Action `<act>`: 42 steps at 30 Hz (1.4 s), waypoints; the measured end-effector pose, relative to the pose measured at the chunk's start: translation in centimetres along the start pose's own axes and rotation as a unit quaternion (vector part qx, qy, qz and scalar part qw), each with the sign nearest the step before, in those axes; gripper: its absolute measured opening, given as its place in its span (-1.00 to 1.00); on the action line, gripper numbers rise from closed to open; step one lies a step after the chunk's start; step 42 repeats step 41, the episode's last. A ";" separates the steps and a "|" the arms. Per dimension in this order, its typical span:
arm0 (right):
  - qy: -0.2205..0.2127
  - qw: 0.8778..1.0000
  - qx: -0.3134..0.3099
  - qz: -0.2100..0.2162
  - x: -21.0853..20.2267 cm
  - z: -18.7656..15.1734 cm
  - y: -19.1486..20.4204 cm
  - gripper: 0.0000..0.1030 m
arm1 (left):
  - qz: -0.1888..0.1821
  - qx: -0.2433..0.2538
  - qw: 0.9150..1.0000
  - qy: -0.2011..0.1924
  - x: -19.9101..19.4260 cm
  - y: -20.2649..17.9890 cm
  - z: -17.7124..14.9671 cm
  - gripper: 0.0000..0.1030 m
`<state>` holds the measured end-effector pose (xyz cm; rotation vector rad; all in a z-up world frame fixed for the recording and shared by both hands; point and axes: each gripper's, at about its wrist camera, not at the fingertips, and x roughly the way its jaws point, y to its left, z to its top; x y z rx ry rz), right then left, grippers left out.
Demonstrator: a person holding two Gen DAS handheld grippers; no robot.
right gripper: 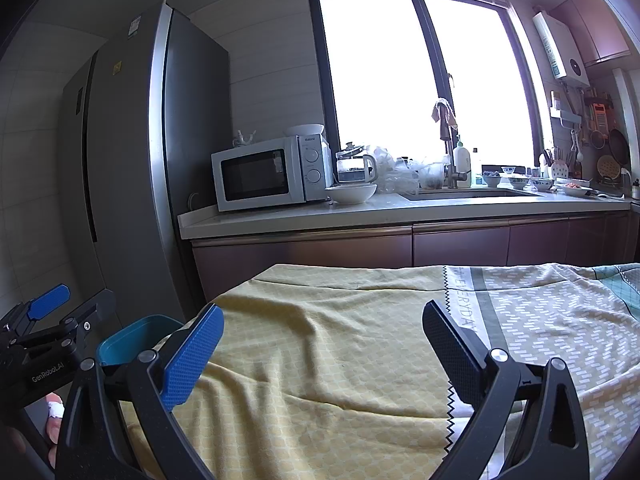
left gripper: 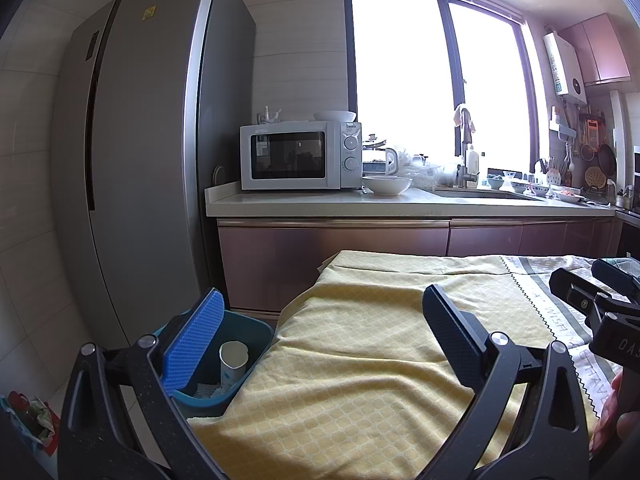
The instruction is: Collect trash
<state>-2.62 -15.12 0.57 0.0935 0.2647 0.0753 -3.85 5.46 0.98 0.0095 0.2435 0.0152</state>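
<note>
A teal bin (left gripper: 240,364) stands on the floor at the left end of the cloth-covered table (left gripper: 360,360). A white paper cup (left gripper: 233,362) stands inside it with some pale scraps at the bottom. My left gripper (left gripper: 324,312) is open and empty, its blue left finger over the bin and its black right finger over the yellow cloth. My right gripper (right gripper: 324,328) is open and empty above the cloth (right gripper: 320,360). The bin (right gripper: 136,340) shows at its left. The left gripper's body (right gripper: 44,340) shows at the far left of the right wrist view.
A tall grey fridge (left gripper: 140,160) stands left of the bin. Behind the table runs a kitchen counter (left gripper: 400,204) with a microwave (left gripper: 300,156), a white bowl (left gripper: 386,185) and a sink. Colourful bags (left gripper: 28,416) lie on the floor at the far left.
</note>
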 end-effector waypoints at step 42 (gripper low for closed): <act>0.030 0.999 0.019 -0.032 0.7 0.0 -4.1 0.87 | -0.058 0.000 0.993 0.102 6.3 -2.1 0.3 0.89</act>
